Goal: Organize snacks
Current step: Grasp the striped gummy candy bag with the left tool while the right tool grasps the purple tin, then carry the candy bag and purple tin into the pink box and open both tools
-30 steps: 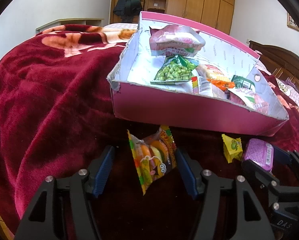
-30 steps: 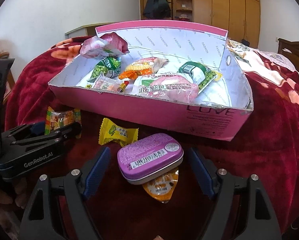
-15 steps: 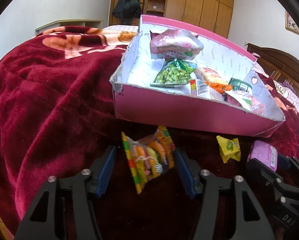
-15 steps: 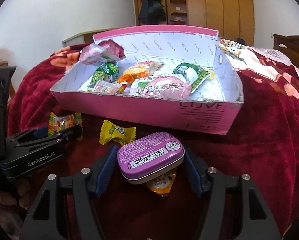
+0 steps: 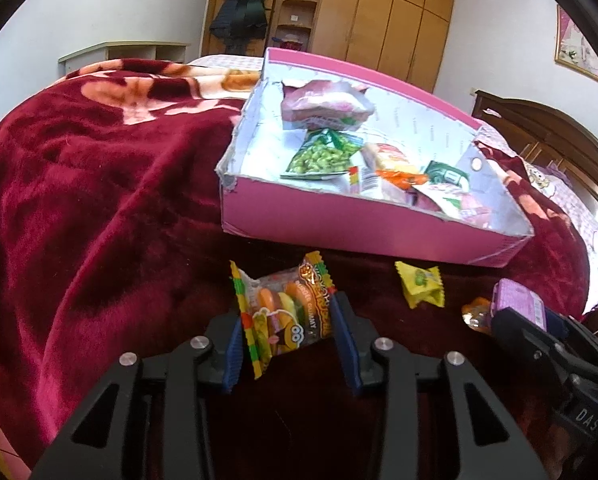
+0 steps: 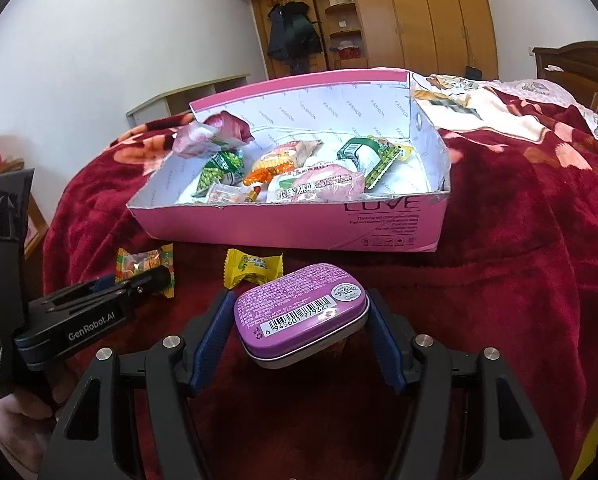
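Note:
A pink box (image 5: 359, 224) (image 6: 283, 228) with several snack packets inside lies on the red blanket. In front of it, my left gripper (image 5: 286, 308) is closing, and its blue pads press both sides of a burger gummy packet (image 5: 289, 326) that stands on edge. This gripper and the packet (image 6: 143, 260) also show at the left of the right wrist view. My right gripper (image 6: 301, 294) is shut on a purple tin (image 6: 303, 316), held flat just above the blanket. A yellow candy (image 5: 421, 288) (image 6: 253, 268) lies between the two grippers. An orange jelly cup (image 5: 475, 314) sits beside the tin (image 5: 519, 304).
The dark red blanket (image 5: 99, 220) covers the whole bed and falls away at the left edge. A wooden headboard (image 5: 539, 128) stands at the right, and a wardrobe (image 6: 419, 20) lines the back wall. A person's hand (image 6: 3, 420) holds the left gripper's handle.
The left jaws have closed in until they squeeze the gummy packet. The right jaws have closed on the purple tin and lifted it off the jelly cup.

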{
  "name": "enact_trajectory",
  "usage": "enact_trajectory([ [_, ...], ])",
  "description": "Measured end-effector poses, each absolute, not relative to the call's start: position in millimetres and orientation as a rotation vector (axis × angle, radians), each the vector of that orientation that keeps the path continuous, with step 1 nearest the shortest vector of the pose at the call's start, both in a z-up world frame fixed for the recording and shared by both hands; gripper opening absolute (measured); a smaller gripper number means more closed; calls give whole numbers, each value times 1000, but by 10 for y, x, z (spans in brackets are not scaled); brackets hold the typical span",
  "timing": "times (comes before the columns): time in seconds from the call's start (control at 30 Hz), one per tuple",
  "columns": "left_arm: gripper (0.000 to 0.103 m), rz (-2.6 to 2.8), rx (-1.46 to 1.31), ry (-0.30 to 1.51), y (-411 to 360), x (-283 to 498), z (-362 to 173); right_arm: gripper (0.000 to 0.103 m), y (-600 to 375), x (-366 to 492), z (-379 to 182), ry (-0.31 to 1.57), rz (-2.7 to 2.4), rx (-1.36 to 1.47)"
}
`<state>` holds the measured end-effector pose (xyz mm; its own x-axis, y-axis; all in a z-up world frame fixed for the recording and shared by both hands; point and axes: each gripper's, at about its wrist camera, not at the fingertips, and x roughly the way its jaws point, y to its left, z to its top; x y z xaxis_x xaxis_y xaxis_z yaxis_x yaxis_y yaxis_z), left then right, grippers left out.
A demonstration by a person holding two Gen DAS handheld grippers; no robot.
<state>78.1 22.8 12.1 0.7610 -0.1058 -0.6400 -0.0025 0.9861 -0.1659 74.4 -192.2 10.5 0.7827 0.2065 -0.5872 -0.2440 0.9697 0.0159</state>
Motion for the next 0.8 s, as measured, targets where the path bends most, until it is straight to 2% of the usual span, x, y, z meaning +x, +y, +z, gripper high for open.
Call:
enact_trajectory([
  [0.8,41,-88,-155,604,180,735,663,66,-1895,558,224,612,301,-9],
])
